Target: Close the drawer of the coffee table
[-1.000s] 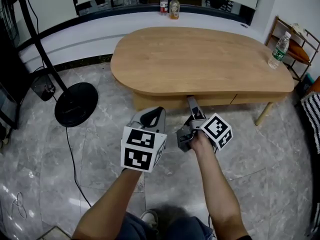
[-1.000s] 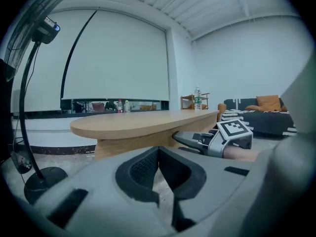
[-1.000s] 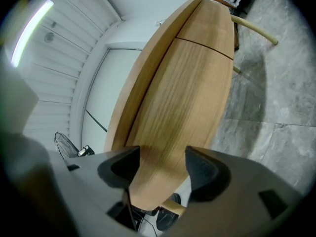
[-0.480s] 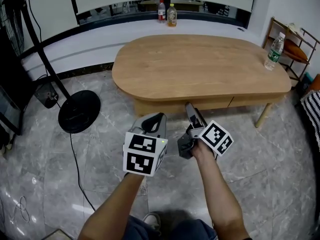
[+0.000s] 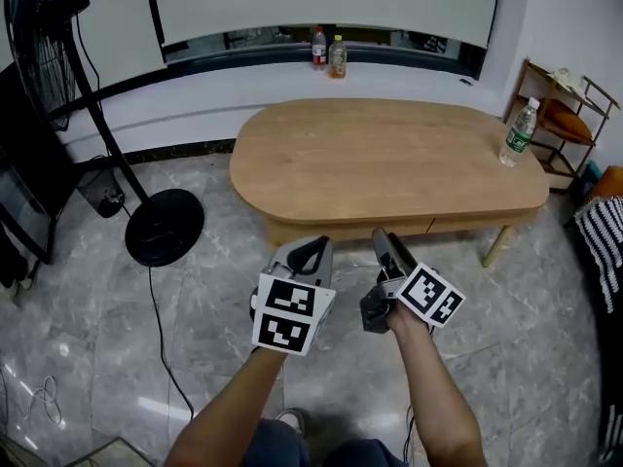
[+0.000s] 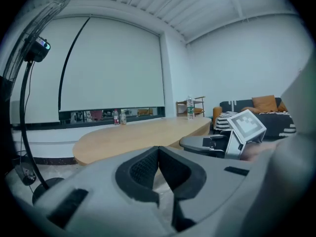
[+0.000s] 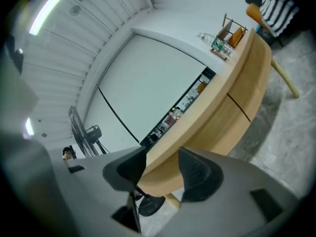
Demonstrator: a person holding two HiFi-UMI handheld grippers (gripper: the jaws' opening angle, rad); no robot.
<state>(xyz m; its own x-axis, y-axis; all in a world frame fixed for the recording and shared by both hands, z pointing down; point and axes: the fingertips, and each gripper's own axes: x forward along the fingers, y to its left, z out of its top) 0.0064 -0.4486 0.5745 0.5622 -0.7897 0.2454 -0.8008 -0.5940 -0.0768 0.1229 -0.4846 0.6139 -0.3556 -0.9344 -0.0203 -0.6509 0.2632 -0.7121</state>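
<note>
The oval wooden coffee table (image 5: 389, 154) stands ahead of me on the marble floor. Its drawer front (image 5: 469, 223) sits flush with the apron under the top, seen as a thin seam in the right gripper view (image 7: 240, 108). Both grippers hang in the air short of the table's near edge and touch nothing. My left gripper (image 5: 311, 248) is shut, its pads meeting with nothing between them (image 6: 158, 152). My right gripper (image 5: 383, 237) is open; its jaws have just been closing, and a gap with nothing in it remains between them (image 7: 163, 163).
A fan stand with a round black base (image 5: 164, 227) and a floor cable stands at the left. A water bottle (image 5: 518, 132) stands on the table's right end. Two bottles (image 5: 328, 52) are on the window ledge. A wooden rack (image 5: 565, 115) and a striped cushion (image 5: 599, 227) are at the right.
Both grippers have drawn back from the table's near edge and risen. The right gripper has rolled and its jaws have narrowed. The drawer front looks unchanged.
</note>
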